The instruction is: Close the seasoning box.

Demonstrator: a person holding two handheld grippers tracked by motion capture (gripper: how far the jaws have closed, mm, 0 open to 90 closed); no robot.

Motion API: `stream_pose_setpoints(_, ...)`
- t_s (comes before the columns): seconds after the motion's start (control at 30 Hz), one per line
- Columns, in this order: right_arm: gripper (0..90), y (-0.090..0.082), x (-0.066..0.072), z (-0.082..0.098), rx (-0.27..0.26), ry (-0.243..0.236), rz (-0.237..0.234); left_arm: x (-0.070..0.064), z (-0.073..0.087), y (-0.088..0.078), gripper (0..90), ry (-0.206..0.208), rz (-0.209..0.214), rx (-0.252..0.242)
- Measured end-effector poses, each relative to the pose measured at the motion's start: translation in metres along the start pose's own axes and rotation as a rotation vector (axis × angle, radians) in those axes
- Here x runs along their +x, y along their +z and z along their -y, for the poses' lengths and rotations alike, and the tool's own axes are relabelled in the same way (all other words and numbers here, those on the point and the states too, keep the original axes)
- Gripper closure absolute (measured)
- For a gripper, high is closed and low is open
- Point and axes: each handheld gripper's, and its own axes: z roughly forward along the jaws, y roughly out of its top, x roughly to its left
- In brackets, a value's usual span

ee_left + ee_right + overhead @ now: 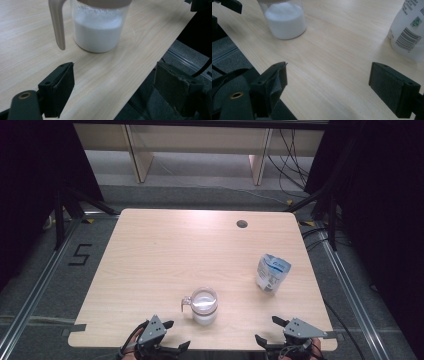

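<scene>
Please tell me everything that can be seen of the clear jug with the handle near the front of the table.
The jug is a clear, plastic-looking cylinder with a pale beige band at its rim and a curved beige handle whose lower end hangs free. White powder fills much of it. It stands upright on the wooden table, near the front edge, closer to the left tongs. Only the table touches it; both tongs are open and apart from it.

Left gripper (pixel 176 335) low at the near table edge, jaws spread wide, empty, grey three-cornered plate on top, angled toward the right. Right gripper (pixel 269 330) at the near edge too, well apart from the left, jaws likewise gaping, empty, angled toward the left.
</scene>
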Motion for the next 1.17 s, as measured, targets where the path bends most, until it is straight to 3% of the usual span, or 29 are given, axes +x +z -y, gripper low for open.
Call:
stream_pose_setpoints(0.1,16.0,-0.0024,0.0042,0.0016,0.016,0.021,0.013,-0.0032,0.0015,0.0012,16.3,-0.001,0.007,0.009)
stream_pose_setpoints(0.13,15.9,-0.0020,0.0031,0.0018,0.012,-0.001,0.007,-0.0028,0.0021,0.0017,16.2,0.014,0.010,0.006)
stream_pose_setpoints(0.17,15.9,-0.0020,0.0032,0.0025,0.014,-0.005,0.005,-0.0041,0.0029,0.0025,16.0,-0.006,0.014,0.005)
stream_pose_setpoints(0.23,15.8,-0.0034,0.0058,0.0036,0.038,0.004,0.007,-0.0029,0.0026,0.0027,15.8,0.017,0.017,0.007)
stream_pose_setpoints(0.27,15.8,-0.0028,0.0051,0.0042,0.038,-0.009,0.005,-0.0038,0.0032,0.0032,15.8,-0.008,0.019,0.007)
stream_pose_setpoints(0.3,15.9,-0.0033,0.0048,0.0048,0.039,-0.016,0.023,-0.0036,0.0034,0.0035,15.8,-0.009,0.020,0.007)
stream_pose_setpoints(0.37,15.9,-0.0026,0.0041,0.0055,0.048,-0.010,-0.001,-0.0036,0.0034,0.0042,15.7,0.005,0.019,0.003)
stream_pose_setpoints(0.47,15.8,-0.0041,0.0050,0.0062,0.049,-0.013,0.006,-0.0036,0.0038,0.0042,15.7,0.012,0.016,0.013)
stream_pose_setpoints(0.57,15.9,-0.0058,0.0082,0.0071,0.068,0.017,0.015,-0.0043,0.0037,0.0040,15.7,0.008,0.013,0.014)
stream_pose_setpoints(0.6,15.9,-0.0043,0.0056,0.0073,0.052,-0.019,0.006,-0.0043,0.0037,0.0040,15.7,0.009,0.012,0.015)
stream_pose_setpoints(0.67,15.9,-0.0039,0.0065,0.0077,0.064,-0.020,-0.008,-0.0044,0.0038,0.0041,15.7,0.010,0.011,0.015)
stream_pose_setpoints(0.8,15.8,-0.0046,0.0072,0.0082,0.066,-0.011,0.007,-0.0045,0.0038,0.0040,15.7,0.011,0.010,0.015)
stream_pose_setpoints(0.87,15.9,-0.0056,0.0090,0.0084,0.071,0.015,0.011,-0.0044,0.0037,0.0038,15.7,0.012,0.008,0.015)
stream_pose_setpoints(0.9,15.9,-0.0050,0.0062,0.0082,0.064,-0.015,0.008,-0.0042,0.0038,0.0041,15.7,0.012,0.010,0.009)
stream_pose_setpoints(1.17,15.8,-0.0050,0.0058,0.0082,0.061,-0.012,0.011,-0.0036,0.0036,0.0035,15.7,0.017,0.005,0.009)
